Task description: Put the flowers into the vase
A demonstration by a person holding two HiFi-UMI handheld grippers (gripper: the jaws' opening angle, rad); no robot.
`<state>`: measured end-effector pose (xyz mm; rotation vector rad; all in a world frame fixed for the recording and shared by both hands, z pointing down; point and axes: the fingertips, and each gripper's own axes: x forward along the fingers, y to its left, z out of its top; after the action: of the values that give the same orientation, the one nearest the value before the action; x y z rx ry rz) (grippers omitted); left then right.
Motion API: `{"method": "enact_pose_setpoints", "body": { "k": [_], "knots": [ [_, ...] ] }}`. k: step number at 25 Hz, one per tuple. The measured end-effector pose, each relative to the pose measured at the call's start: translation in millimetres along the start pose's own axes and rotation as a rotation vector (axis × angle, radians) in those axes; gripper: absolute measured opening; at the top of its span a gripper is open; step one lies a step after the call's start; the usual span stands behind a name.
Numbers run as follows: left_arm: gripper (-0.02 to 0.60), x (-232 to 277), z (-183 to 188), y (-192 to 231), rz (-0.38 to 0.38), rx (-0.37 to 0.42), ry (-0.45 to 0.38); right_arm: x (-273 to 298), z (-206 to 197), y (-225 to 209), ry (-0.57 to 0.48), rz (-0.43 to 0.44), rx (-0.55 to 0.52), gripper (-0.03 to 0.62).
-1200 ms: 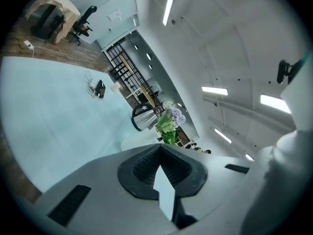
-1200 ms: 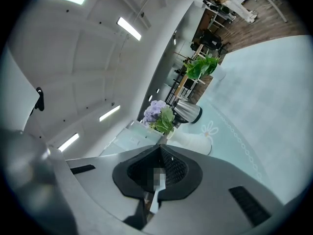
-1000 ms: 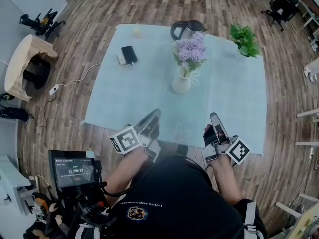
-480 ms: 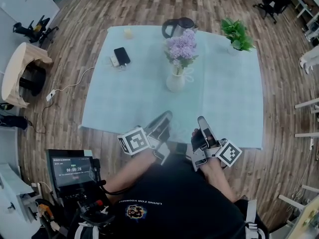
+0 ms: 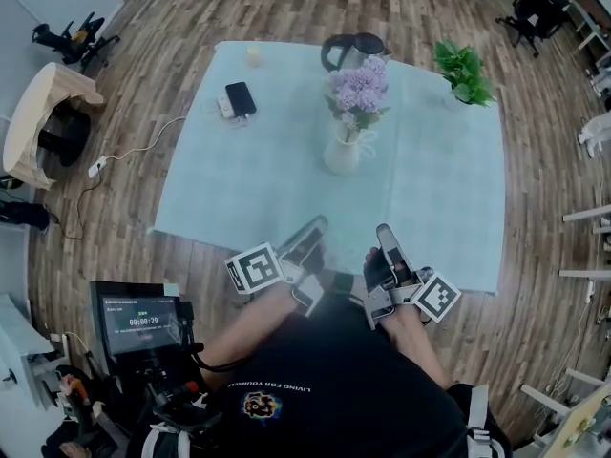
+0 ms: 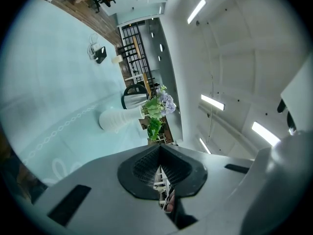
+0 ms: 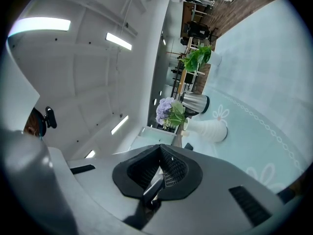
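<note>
Showing the head view from above: a table under a pale blue-green cloth (image 5: 239,189) on wood flooring, w/ the person's torso at the bottom edge. The flowers (image 5: 360,87), a lilac bunch w/ green leaves, already stand in the white vase (image 5: 342,151), which is upright near the cloth's centre, slightly toward the far side. Behind the vase, close to the far edge, sits a kettle (image 5: 351,53); a green potted plant (image 5: 465,72) occupies the far right corner. A dark phone (image 5: 240,98) lies far left on the cloth, w/ a small pale cup (image 5: 253,55) beyond it. Left gripper (image 5: 313,225) and right gripper (image 5: 385,232) are held side by side near the body, tips over the cloth's near edge, both well apart from the vase and aimed roughly toward it. Each gripper view shows its own pads pressed together w/ nothing between them, i.e. both jaw pairs clenched and empty; each also shows vase, flowers and kettle ahead on the cloth, w/ the picture rolled sideways. Marker cubes sit on both grippers, left cube (image 5: 254,267) and right cube (image 5: 436,296). Lower left, off the table, a small screen (image 5: 140,318) is lit.
</note>
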<state>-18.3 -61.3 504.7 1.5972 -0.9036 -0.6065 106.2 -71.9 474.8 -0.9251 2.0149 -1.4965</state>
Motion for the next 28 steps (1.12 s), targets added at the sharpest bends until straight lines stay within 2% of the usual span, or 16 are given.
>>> {"method": "enact_pose_setpoints", "body": {
  "k": [12,28],
  "knots": [
    [0.006,-6,5,10,0.020,-0.028,-0.031,16,-11,1,0.062,0.020,-0.017,0.017],
    [0.006,-5,5,8,0.022,-0.034,-0.036,21,-11,5,0.077,0.029,-0.024,0.017]
  ]
}}
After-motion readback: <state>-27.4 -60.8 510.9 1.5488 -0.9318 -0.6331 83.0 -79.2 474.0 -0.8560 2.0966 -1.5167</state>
